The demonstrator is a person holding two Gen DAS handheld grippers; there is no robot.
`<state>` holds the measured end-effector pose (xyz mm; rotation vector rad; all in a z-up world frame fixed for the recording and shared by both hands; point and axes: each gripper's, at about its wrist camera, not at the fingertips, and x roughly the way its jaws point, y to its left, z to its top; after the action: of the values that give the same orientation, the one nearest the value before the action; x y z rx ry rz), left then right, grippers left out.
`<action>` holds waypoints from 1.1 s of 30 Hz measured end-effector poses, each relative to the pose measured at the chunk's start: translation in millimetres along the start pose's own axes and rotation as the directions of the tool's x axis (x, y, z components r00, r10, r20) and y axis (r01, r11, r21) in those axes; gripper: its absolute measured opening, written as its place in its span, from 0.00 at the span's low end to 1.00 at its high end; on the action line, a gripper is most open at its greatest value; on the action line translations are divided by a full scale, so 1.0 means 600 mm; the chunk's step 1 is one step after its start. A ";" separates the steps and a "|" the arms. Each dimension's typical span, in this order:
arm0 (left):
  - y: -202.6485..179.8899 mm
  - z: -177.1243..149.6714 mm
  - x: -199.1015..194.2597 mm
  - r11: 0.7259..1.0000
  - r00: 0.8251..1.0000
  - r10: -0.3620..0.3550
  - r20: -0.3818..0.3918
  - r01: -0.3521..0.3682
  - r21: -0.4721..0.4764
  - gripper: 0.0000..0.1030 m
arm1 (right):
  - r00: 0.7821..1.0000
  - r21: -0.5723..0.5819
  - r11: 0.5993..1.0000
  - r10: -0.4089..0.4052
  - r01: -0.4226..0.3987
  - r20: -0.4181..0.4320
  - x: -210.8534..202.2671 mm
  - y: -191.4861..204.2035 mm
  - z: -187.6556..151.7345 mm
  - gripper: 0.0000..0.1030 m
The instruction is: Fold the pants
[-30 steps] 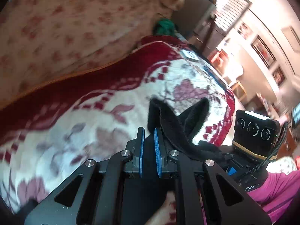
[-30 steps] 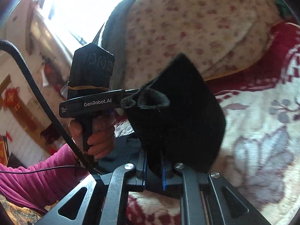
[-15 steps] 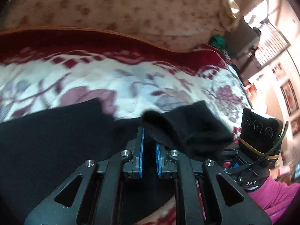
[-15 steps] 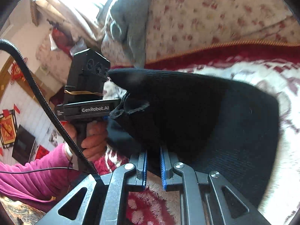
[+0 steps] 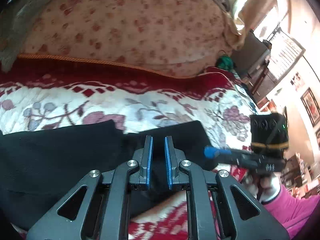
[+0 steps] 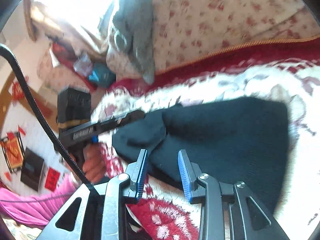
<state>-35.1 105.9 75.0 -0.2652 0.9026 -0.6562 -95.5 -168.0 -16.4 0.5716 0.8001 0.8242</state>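
Here, the right gripper stands with its 2 blue-padded fingers spread wide and nothing between them, poised just above the near edge of the black pants. The left gripper shows a narrower gap between its pads, parted but gripping no cloth that can be seen; its tips sit over the dark fabric.

The pants lie flat on a red-and-cream floral blanket spread over a bed, doubled into a broad dark slab with one small flap turned up near the left gripper's nose in the right wrist view. Behind the blanket rises a cream bedcover with small red flowers, trimmed in orange cord.

By the look of it, one fold has just been laid down and both tools have let go. The next move would call for taking a fresh hold on an end of the slab, probably 2 corners together, and carrying it across to halve the bundle, after flattening that loose flap so it does not bunch inside.

Much is uncertain. Motion blur smears the right wrist view, the black cloth swallows its own creases, so layers and hems cannot be counted, and its near portion is cut off behind the gripper frames. A person's pink sleeve and hand show only in part.
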 end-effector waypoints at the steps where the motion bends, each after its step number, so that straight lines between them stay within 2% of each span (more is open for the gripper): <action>1: -0.009 -0.001 0.003 1.000 1.000 -0.005 -0.003 0.005 0.009 0.09 | 1.000 0.009 1.000 -0.008 0.007 0.017 -0.010 -0.003 0.003 0.29; 4: -0.031 -0.008 0.024 1.000 1.000 -0.001 -0.012 0.002 0.020 0.09 | 0.998 0.013 0.999 -0.034 0.033 0.049 -0.030 -0.004 0.007 0.29; 5: -0.038 -0.012 0.038 1.000 1.000 0.015 -0.023 -0.014 0.019 0.09 | 0.995 0.014 0.996 -0.089 0.089 0.054 -0.028 -0.006 0.010 0.29; 9: -0.041 -0.021 0.081 0.991 0.990 0.136 -0.028 -0.136 0.013 0.09 | 0.985 0.057 0.987 -0.155 0.151 0.069 -0.014 -0.030 0.017 0.29; 11: -0.031 -0.028 0.103 0.983 0.982 0.182 -0.047 -0.183 -0.017 0.09 | 0.982 0.068 0.981 -0.183 0.179 0.046 0.000 -0.045 0.019 0.29; 13: -0.021 -0.038 0.121 0.980 0.979 0.191 -0.073 -0.194 -0.039 0.09 | 0.982 0.093 0.978 -0.189 0.186 0.023 0.010 -0.064 0.016 0.29; 17: -0.015 -0.046 0.119 0.981 0.982 0.183 -0.057 -0.186 -0.050 0.09 | 0.983 0.103 0.979 -0.179 0.175 0.036 0.010 -0.071 0.018 0.29; 19: -0.013 -0.046 0.110 0.983 0.984 0.170 -0.056 -0.173 -0.067 0.09 | 0.983 0.105 0.979 -0.180 0.176 0.030 0.006 -0.067 0.019 0.29; 22: -0.015 -0.048 0.089 0.978 0.979 0.197 -0.045 -0.199 -0.061 0.09 | 0.984 0.108 0.980 -0.174 0.169 0.039 -0.004 -0.052 0.025 0.29; 23: -0.015 -0.050 0.078 0.976 0.977 0.209 -0.037 -0.211 -0.058 0.13 | 0.985 0.104 0.982 -0.165 0.160 0.045 -0.007 -0.044 0.027 0.29; 26: -0.007 -0.059 0.039 0.971 0.975 0.221 -0.020 -0.222 -0.088 0.37 | 0.989 0.061 0.988 -0.141 0.139 0.036 0.000 -0.011 0.032 0.29; 28: 0.002 -0.065 0.012 0.967 0.974 0.226 0.001 -0.224 -0.121 0.39 | 0.992 0.028 0.992 -0.122 0.121 0.020 0.013 0.011 0.033 0.30; 30: 0.013 -0.074 -0.019 0.956 0.965 0.260 0.020 -0.254 -0.148 0.39 | 0.996 0.009 0.995 -0.094 0.094 -0.003 0.034 0.031 0.033 0.33; 32: 0.025 -0.085 -0.052 0.938 0.949 0.313 0.040 -0.303 -0.167 0.39 | 0.997 -0.015 0.997 -0.075 0.075 -0.024 0.060 0.050 0.032 0.41; 33: 0.030 -0.090 -0.064 0.931 0.941 0.334 0.047 -0.321 -0.175 0.39 | 0.997 -0.026 0.998 -0.066 0.065 -0.040 0.073 0.058 0.032 0.41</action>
<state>-87.9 147.0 58.4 -0.2772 0.9031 -0.2593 -76.3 -115.1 2.4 0.5054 0.8407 0.7864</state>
